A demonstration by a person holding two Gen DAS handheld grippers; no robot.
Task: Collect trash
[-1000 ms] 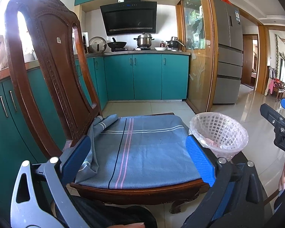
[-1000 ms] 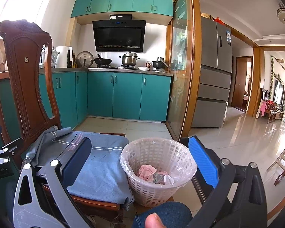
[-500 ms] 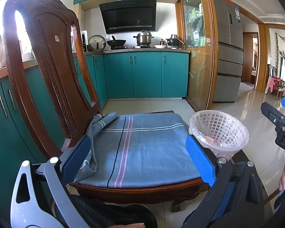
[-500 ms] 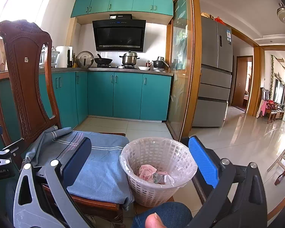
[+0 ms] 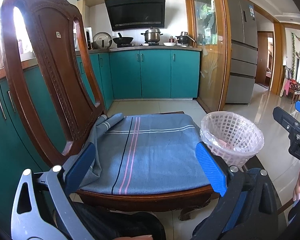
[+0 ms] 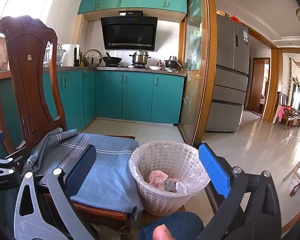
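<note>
A white lattice waste basket (image 6: 166, 178) with a clear liner stands on the floor right of the chair; crumpled pink and grey trash (image 6: 163, 181) lies inside. It also shows in the left wrist view (image 5: 233, 138). My left gripper (image 5: 145, 164) is open and empty, held over the blue-grey cloth (image 5: 150, 152) on the wooden chair seat. My right gripper (image 6: 150, 170) is open and empty, just above the basket's near rim. The right gripper's body (image 5: 294, 132) shows at the left view's right edge.
A carved wooden chair (image 5: 46, 76) stands left with its back upright. Teal kitchen cabinets (image 6: 138, 98) run behind, with pots on the counter. A glass sliding door (image 6: 194, 76) and a grey fridge (image 6: 230, 76) stand right. The person's knee (image 6: 170, 226) is below the basket.
The left wrist view has drifted slightly; chair and basket sit marginally higher in frame. The right gripper has not visibly moved. Both stay open.
</note>
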